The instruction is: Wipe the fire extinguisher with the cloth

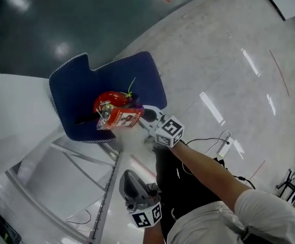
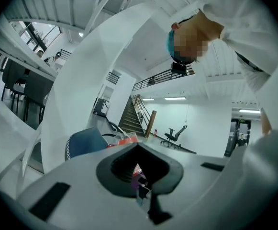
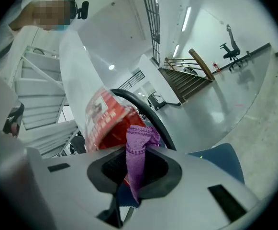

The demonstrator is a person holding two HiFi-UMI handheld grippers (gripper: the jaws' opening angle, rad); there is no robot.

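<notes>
Cloth point(image 3: 139, 145) clamped in right gripper point(image 3: 138, 166) fingers, against fire extinguisher point(image 1: 115, 109) on chair point(image 1: 76, 88) | left gripper point(image 2: 139, 172) fingers closed, empty.

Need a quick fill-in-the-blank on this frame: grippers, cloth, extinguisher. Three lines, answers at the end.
1. The right gripper is shut on a ____ cloth.
2. The red fire extinguisher lies on a ____ mat.
3. The gripper hanging back near the person's body, holding nothing, is the ____ one.

Missing words: purple; blue; left
</notes>
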